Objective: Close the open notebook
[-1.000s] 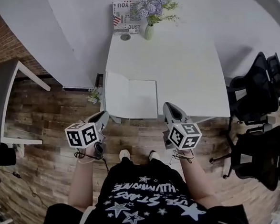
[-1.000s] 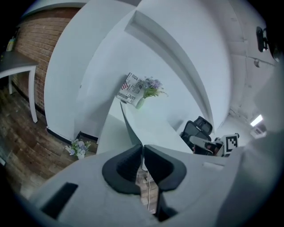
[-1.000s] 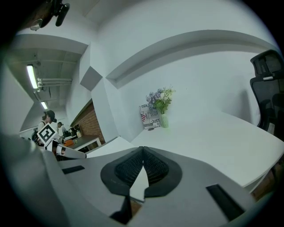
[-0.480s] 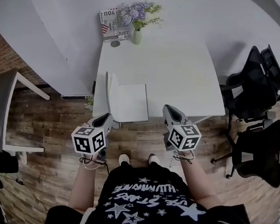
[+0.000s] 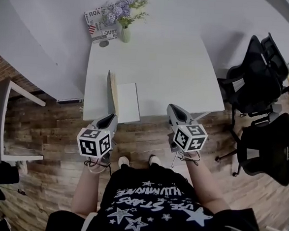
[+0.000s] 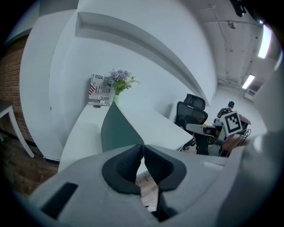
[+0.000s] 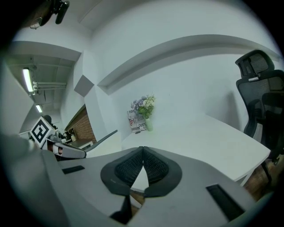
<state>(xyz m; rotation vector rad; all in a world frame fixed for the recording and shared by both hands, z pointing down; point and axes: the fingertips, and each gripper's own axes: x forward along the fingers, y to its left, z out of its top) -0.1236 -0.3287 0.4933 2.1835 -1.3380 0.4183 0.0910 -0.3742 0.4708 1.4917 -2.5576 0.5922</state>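
Observation:
The notebook [image 5: 128, 102] lies at the near left edge of the white table [image 5: 177, 70]. Its right page is flat; its green left cover [image 5: 110, 90] stands almost upright. My left gripper [image 5: 114, 117] is shut on the cover's near corner. In the left gripper view the green cover [image 6: 117, 131] rises from the closed tips of the left gripper [image 6: 143, 146]. My right gripper [image 5: 172, 110] hovers at the table's near edge, to the right of the notebook, shut and empty. The right gripper view shows the right gripper [image 7: 142, 150] and the tilted cover [image 7: 102, 137] at left.
A vase of flowers [image 5: 124, 32] and a printed card [image 5: 99, 23] stand at the table's far left corner. Two black office chairs [image 5: 255, 81] stand to the right. A small side table [image 5: 6, 122] is at the left, on wood flooring.
The left cover went from lying flat to standing nearly upright, swung up and rightward by my left gripper. The right gripper has stayed shut beside the notebook.

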